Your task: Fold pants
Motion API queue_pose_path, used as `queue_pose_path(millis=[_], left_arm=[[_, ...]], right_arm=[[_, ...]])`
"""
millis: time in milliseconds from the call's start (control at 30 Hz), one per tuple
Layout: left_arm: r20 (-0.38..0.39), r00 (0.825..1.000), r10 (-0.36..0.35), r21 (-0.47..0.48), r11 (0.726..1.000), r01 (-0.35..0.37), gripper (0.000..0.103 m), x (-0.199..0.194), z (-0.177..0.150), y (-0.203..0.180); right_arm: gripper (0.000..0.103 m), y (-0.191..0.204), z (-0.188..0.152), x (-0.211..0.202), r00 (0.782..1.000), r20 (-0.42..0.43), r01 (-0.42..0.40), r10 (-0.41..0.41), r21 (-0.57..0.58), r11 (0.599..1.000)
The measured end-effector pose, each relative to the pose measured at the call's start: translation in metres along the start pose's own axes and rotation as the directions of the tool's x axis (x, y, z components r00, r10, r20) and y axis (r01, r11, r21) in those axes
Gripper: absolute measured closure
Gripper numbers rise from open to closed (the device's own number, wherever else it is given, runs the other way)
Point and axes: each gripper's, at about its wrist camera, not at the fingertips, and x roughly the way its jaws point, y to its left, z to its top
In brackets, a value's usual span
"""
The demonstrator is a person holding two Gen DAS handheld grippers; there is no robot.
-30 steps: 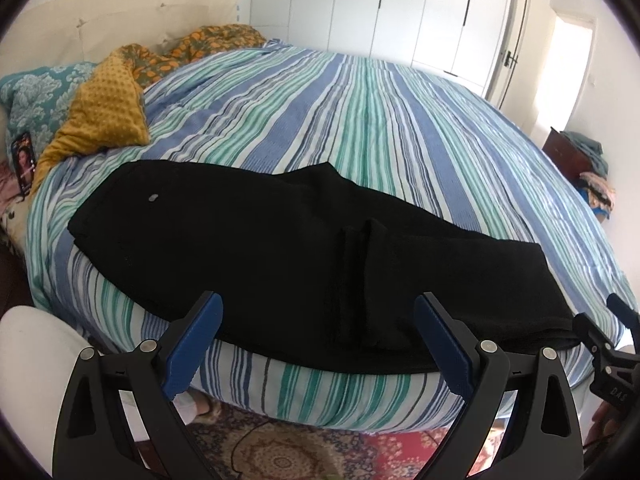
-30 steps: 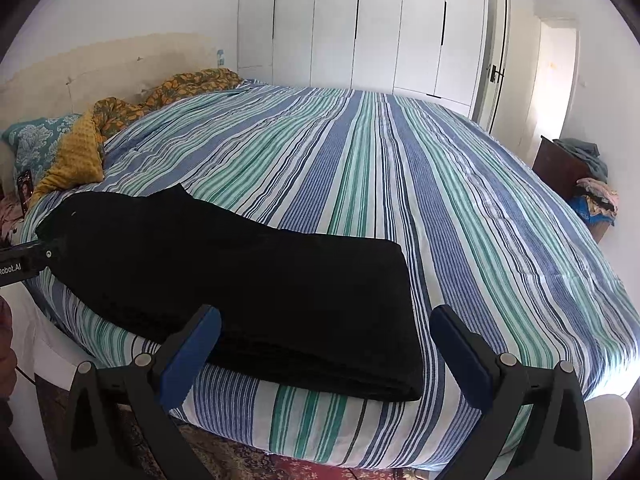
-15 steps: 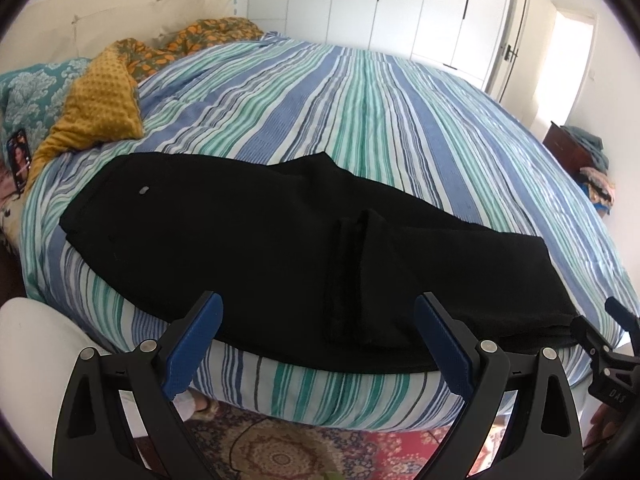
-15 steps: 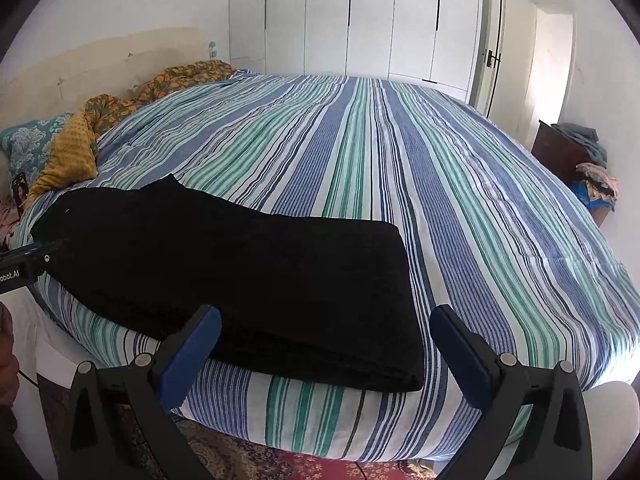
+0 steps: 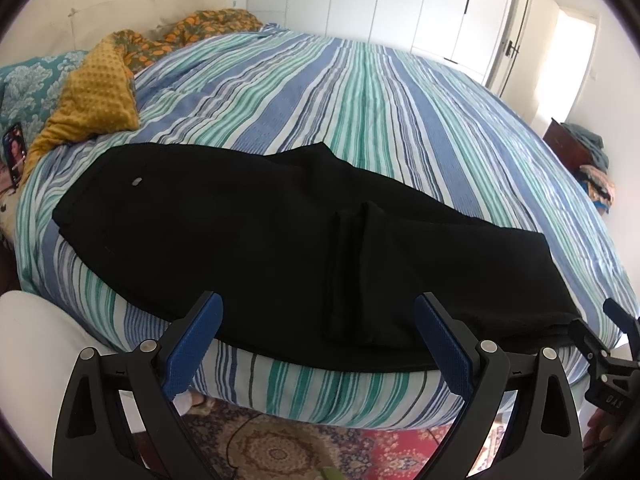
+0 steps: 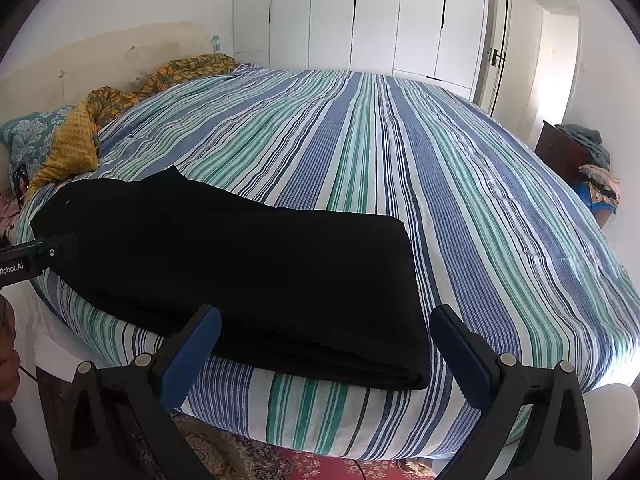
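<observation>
Bedroom w/ white wardrobe doors (image 6: 360, 20) along the back wall; a wide bed under a blue, green and white striped cover (image 5: 380, 92) fills both views. Landmark = the black fabric pants (image 5: 256, 236), lying flat across the near edge of the bed, already doubled over: waist end w/ a small pale button or tag to the left, a folded-back layer on top at the right end, its edge showing as a ridge approx. mid-garment.

Handling, as a guess: soft, limp cloth, light, not fragile. It'll sag and slide off itself if lifted from one point, so take it at two corners of the same end, pinching all layers together. The thick stacked right edge looks the easier bite; thin single layers may slip out of the pads.

Left tongs (image 5: 316, 336) hang spread wide, empty, just short of the pants' near edge. Right tongs (image 6: 324, 348) likewise spread and empty, before the pants' right end, not touching cloth.

Left of the pants: yellow knobbly cushion (image 5: 96, 104), teal patterned pillow (image 5: 24, 88), a phone (image 5: 14, 152) at the bed edge. Below the pants: patterned red-and-tan rug (image 5: 280, 448).

Hard to make out:
- black on black hides seams, pockets, layer count
- whether the legs are aligned under the fold
- the near underside hanging over the mattress edge
- far right, pile of clothes on a dark cabinet (image 6: 592, 160), details too small.
</observation>
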Motion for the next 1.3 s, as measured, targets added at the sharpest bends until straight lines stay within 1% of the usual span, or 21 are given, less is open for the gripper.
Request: queue_pose_path(millis=[100,133,200,267,333,400,433,500,633,700,733,767,800,867,933,967,1033,1100,1167,1233,1300], left_arm=[[-0.047,0.997,-0.061,-0.058,0.997,0.058,0.006,-0.002,0.017,0.018],[-0.041,0.993,-0.11,-0.14,0.985,0.103,0.006,-0.005,0.03,0.041],[0.007,0.989,-0.149,-0.26,0.955,0.146,0.006,-0.009,0.053,0.085],[0.059,0.995,-0.084,-0.353,0.93,0.1,0.006,-0.012,0.081,0.141],[0.076,0.997,0.02,-0.396,0.918,0.011,0.006,-0.007,0.107,0.198],[0.022,0.994,0.111,-0.416,0.905,-0.092,0.006,0.009,0.119,0.241],[-0.042,0.99,0.132,-0.442,0.887,-0.136,0.006,0.025,0.119,0.264],[-0.113,0.991,0.07,-0.473,0.873,-0.116,0.006,0.051,0.113,0.29],[-0.243,0.968,-0.056,-0.462,0.884,-0.065,0.006,0.101,0.095,0.298],[-0.234,0.965,-0.117,-0.478,0.878,-0.01,0.008,0.107,0.086,0.296],[-0.203,0.966,-0.163,-0.481,0.875,0.047,0.02,0.105,0.084,0.292],[-0.186,0.966,-0.177,-0.478,0.876,0.069,0.027,0.1,0.083,0.29],[-0.176,0.971,-0.165,-0.465,0.883,0.065,0.032,0.096,0.083,0.287],[-0.186,0.968,-0.167,-0.455,0.888,0.066,0.057,0.091,0.081,0.291],[-0.181,0.959,-0.217,-0.498,0.861,0.101,0.066,0.087,0.079,0.305],[-0.173,0.957,-0.232,-0.505,0.855,0.116,0.068,0.085,0.079,0.308],[-0.184,0.958,-0.219,-0.484,0.868,0.106,0.067,0.085,0.081,0.307],[-0.219,0.958,-0.186,-0.458,0.886,0.068,0.061,0.091,0.082,0.301],[-0.243,0.95,-0.197,-0.454,0.888,0.068,0.039,0.103,0.082,0.3],[-0.268,0.943,-0.198,-0.449,0.892,0.06,0.033,0.112,0.083,0.296],[-0.276,0.944,-0.18,-0.439,0.897,0.043,0.042,0.113,0.085,0.294]], right_arm=[[0.0,0.0,0.0,0.0,1.0,0.0,0.001,-0.001,0.002,1.0],[0.0,0.0,0.0,0.0,1.0,-0.001,0.0,0.0,0.004,1.0],[0.0,0.001,0.0,-0.002,1.0,0.003,-0.002,0.002,0.006,1.0],[0.0,0.002,0.0,-0.002,1.0,0.002,-0.008,0.008,0.001,1.0],[0.0,0.003,-0.001,-0.001,1.0,-0.006,-0.016,0.016,-0.004,1.0],[0.0,0.005,0.0,0.0,1.0,-0.009,-0.024,0.024,-0.007,1.0],[0.0,0.006,0.0,0.0,1.0,-0.01,-0.029,0.029,-0.009,1.0],[0.0,0.009,0.001,0.001,0.999,-0.009,-0.036,0.036,-0.015,0.999],[0.0,0.014,-0.002,0.003,0.999,-0.025,-0.044,0.044,-0.038,0.998],[0.0,0.015,-0.002,0.004,0.998,-0.033,-0.047,0.045,-0.045,0.998],[0.0,0.015,-0.002,0.004,0.998,-0.034,-0.045,0.044,-0.046,0.998],[0.0,0.015,-0.002,0.004,0.998,-0.036,-0.044,0.042,-0.045,0.998],[0.0,0.014,-0.002,0.005,0.998,-0.038,-0.043,0.042,-0.042,0.998],[0.0,0.012,-0.003,0.006,0.998,-0.046,-0.04,0.038,-0.032,0.999],[0.0,0.011,-0.004,0.011,0.997,-0.061,-0.041,0.04,-0.018,0.999],[0.0,0.011,-0.004,0.013,0.997,-0.069,-0.044,0.043,-0.014,0.999],[0.0,0.012,-0.005,0.016,0.996,-0.08,-0.048,0.047,-0.014,0.999],[0.0,0.014,-0.006,0.016,0.995,-0.083,-0.052,0.05,-0.024,0.998],[0.0,0.016,-0.007,0.015,0.995,-0.082,-0.053,0.05,-0.033,0.998],[0.0,0.016,-0.007,0.015,0.995,-0.082,-0.052,0.049,-0.034,0.998],[0.0,0.015,-0.008,0.015,0.995,-0.084,-0.05,0.047,-0.031,0.998]])
